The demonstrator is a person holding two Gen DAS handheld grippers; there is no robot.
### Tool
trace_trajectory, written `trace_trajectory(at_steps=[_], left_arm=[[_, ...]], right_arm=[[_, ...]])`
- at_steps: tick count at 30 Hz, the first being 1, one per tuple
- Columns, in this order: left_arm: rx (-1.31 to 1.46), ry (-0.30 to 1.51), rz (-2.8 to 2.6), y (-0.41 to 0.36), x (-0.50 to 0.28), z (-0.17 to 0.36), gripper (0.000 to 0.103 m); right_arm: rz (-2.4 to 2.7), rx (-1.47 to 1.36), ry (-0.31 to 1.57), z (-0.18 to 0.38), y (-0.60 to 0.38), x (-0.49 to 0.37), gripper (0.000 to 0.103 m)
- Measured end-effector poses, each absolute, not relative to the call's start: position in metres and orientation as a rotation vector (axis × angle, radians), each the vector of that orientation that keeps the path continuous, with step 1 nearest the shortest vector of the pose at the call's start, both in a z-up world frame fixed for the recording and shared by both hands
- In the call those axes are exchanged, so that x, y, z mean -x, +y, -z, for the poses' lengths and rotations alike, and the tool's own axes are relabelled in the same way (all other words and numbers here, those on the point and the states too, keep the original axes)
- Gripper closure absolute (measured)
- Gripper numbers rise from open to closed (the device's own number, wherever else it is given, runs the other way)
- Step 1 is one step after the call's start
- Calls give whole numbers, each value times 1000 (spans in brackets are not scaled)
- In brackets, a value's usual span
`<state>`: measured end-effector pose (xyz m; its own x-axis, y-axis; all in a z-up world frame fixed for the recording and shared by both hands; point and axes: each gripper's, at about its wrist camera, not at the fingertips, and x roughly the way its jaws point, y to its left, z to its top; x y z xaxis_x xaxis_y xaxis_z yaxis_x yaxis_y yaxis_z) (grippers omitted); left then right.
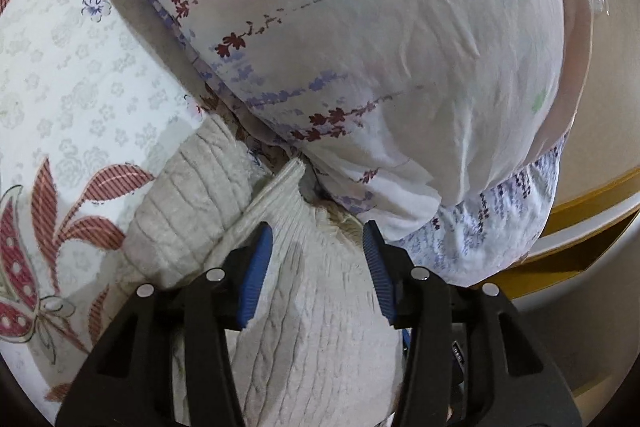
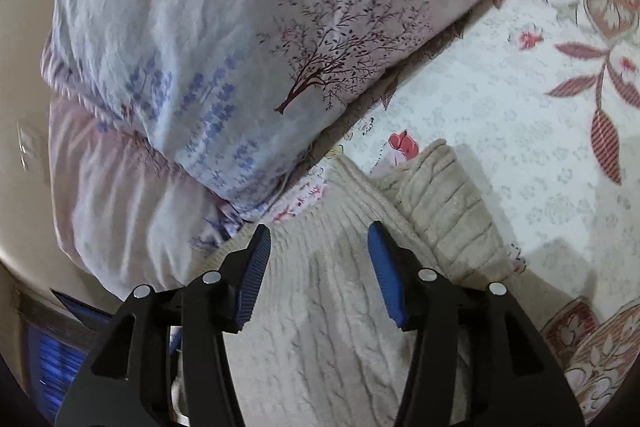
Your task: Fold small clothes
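A cream cable-knit sweater lies on the flowered bedsheet, one ribbed sleeve folded across it. My left gripper is open just above the knit near its top edge, with fabric between the blue pads. In the right wrist view the same sweater lies below my right gripper, which is open over the knit, with the ribbed sleeve to its right. Neither gripper holds cloth.
A large pillow with purple and maroon flower print lies right behind the sweater, also in the right wrist view. A wooden bed frame edge shows at the right. The bedsheet stretches to the right.
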<state>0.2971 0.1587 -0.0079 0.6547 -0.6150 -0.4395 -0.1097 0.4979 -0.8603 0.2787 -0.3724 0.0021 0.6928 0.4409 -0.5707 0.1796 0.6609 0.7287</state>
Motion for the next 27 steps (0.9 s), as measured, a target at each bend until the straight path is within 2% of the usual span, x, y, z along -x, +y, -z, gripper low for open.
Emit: trace_trajectory(at_steps=[4, 8, 10, 18, 19, 20, 23, 27], left_arm=[[888, 807, 332, 164, -280, -10, 51], [666, 771, 267, 163, -265, -26, 51], [585, 773, 251, 159, -262, -27, 51], [442, 851, 210, 146, -268, -9, 68], [435, 853, 210, 144, -269, -7, 72], [426, 855, 211, 142, -270, -7, 80], [414, 877, 224, 141, -271, -5, 95], [421, 880, 226, 149, -268, -7, 97]], right_arm=[[-118, -674, 729, -29, -379, -254, 52], [-96, -518, 746, -35, -383, -239, 62], [-92, -483, 775, -29, -383, -238, 64], [-86, -384, 876, -7, -366, -250, 69], [-90, -379, 880, -5, -366, -249, 78], [-97, -372, 877, -5, -365, -248, 92], [-95, -360, 852, -12, -365, -241, 94], [-61, -385, 830, -17, -371, -228, 94]])
